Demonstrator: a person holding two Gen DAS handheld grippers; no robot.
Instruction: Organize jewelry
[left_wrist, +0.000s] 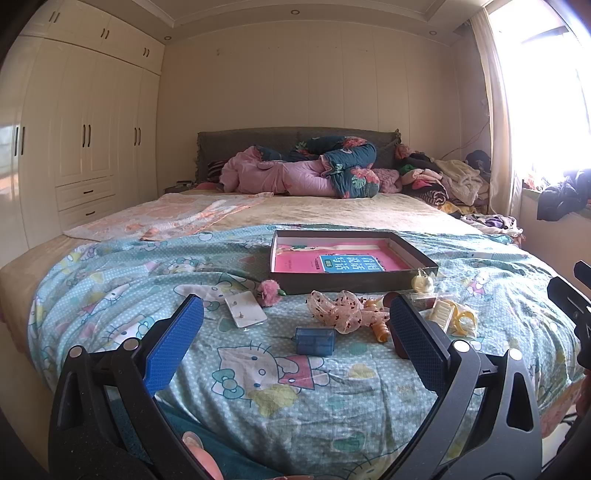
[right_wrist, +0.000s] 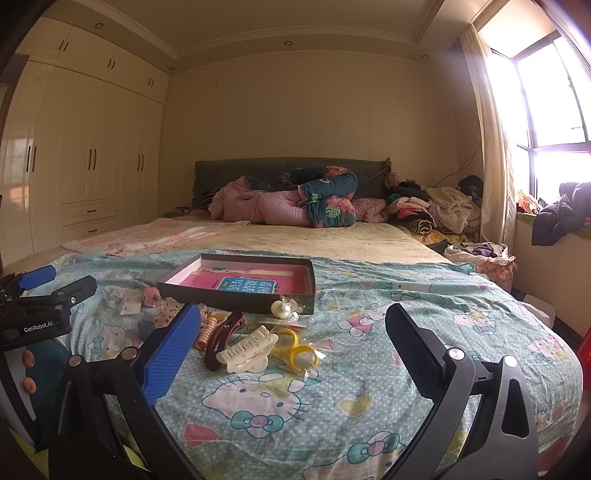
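Note:
A dark shallow box (left_wrist: 354, 284) (right_wrist: 236, 300) with a pink book inside lies on the Hello Kitty bedspread. In front of it lie small accessories: a blue plastic case (left_wrist: 315, 340), a spotted bow scrunchie (left_wrist: 338, 308), an earring card (left_wrist: 245, 309), a pink fluffy clip (left_wrist: 269, 291), a cream claw clip (right_wrist: 246, 350), a maroon claw clip (right_wrist: 221, 339), yellow rings in a bag (right_wrist: 295, 347), an orange coil tie (right_wrist: 205, 332) and a pearl piece (right_wrist: 284, 308). My left gripper (left_wrist: 295, 325) is open and empty, just short of the blue case. My right gripper (right_wrist: 291, 332) is open and empty, near the clips.
The bed (right_wrist: 406, 369) fills both views. Folded quilts (left_wrist: 306, 170) and a clothes pile (left_wrist: 443, 177) lie at the headboard. Wardrobes (left_wrist: 85, 147) line the left wall. A bright window (right_wrist: 546, 110) is on the right. The left gripper's body (right_wrist: 40, 306) shows at the right view's left edge.

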